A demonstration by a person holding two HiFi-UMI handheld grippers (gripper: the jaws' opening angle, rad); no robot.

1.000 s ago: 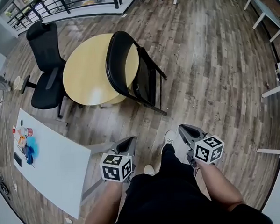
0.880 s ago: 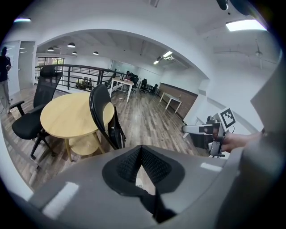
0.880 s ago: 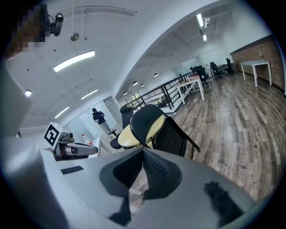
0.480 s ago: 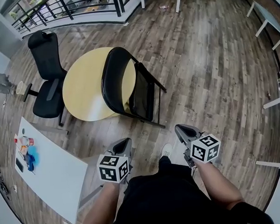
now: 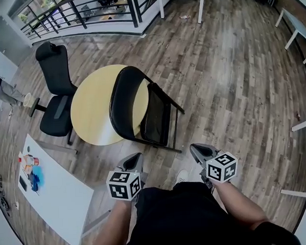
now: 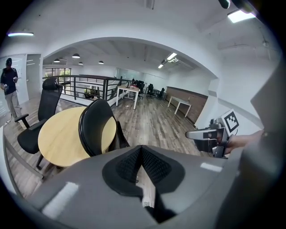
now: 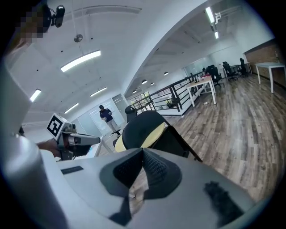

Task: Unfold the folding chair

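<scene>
Not started: folding chair (image 5: 153, 114) at frame centre is folded, untouched. My left gripper (image 5: 135, 158) and right gripper (image 5: 196, 149) are both closed, empty, short of it.

- Bright, even indoor light; ceiling strips (image 7: 82, 60) glow in the right gripper view, and a panel (image 6: 239, 15) in the left gripper view
- Daylight comes in beyond the railing (image 5: 86, 10) at the head view's top
- A pale sheen lies on the table (image 5: 93, 107), with soft shadow beneath it
- All views bow strongly at the edges, with dark corners
- The nearest foreground in both gripper views is soft; the far room is sharp
</scene>
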